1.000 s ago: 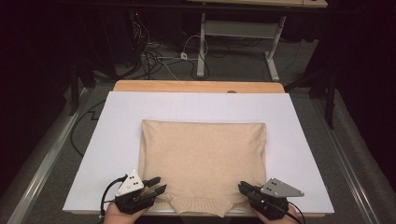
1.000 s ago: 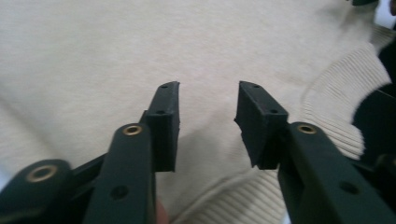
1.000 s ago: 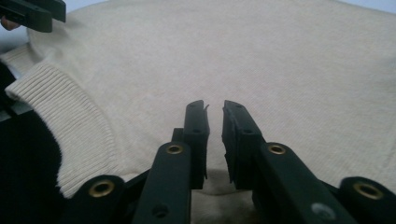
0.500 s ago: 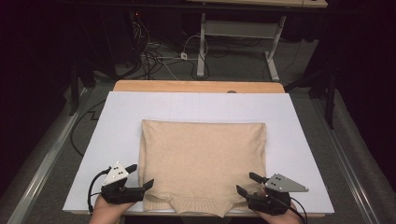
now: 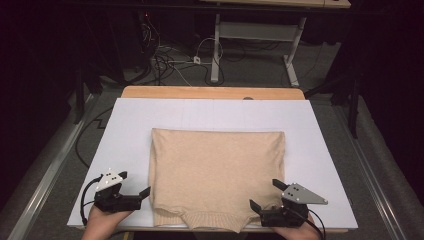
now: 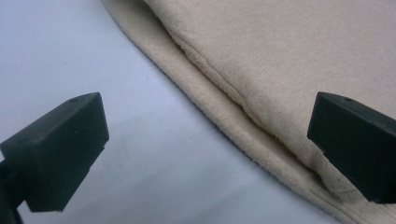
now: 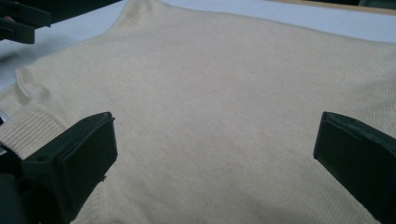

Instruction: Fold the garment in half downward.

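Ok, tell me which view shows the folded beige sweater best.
The high view: the whole sweater lies folded as a rectangle on the white board, ribbed collar at the near edge. The left gripper view gives a close look at one folded edge; the right gripper view looks across its flat knit top.

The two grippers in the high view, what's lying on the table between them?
The folded beige sweater lies between the left gripper and the right gripper, its ribbed edge toward the person. The high view shows this best.

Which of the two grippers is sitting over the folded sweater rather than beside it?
The right gripper: its open jaws stand over the beige sweater at its near right corner. The left gripper stands on the white board, beside the sweater's left edge.
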The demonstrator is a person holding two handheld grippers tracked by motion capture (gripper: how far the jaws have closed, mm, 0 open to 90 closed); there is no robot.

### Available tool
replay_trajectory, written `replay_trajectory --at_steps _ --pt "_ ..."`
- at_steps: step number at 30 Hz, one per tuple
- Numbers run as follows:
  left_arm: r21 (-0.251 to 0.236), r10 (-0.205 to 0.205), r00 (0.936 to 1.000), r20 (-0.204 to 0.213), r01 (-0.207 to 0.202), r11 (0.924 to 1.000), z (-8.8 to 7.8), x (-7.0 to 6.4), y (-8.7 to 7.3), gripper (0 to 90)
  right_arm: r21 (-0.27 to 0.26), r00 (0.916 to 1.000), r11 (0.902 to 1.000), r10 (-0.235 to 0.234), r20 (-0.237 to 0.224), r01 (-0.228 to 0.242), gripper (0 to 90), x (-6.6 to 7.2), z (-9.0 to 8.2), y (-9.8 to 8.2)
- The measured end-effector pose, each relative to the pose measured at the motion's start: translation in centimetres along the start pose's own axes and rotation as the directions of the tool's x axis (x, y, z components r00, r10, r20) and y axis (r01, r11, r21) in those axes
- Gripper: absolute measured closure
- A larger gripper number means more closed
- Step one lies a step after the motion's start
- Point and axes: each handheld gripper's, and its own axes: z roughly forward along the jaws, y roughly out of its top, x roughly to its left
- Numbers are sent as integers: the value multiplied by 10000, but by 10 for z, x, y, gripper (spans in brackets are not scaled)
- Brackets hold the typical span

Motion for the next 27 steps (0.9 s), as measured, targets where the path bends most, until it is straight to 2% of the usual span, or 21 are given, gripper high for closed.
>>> replay_trajectory --at_steps 5,15,27 --pt "66 5 10000 7 -5 10000 1 2 -1 0 -209 9998 9997 -129 -150 126 5 7 2 7" --pt "-38 -113 9998 -163 112 9999 1 7 0 0 -45 9984 9990 -454 -351 453 5 19 15 21" --pt "-79 -127 9997 -205 126 9999 1 13 2 0 -45 9926 9973 -736 -962 735 5 45 46 32"
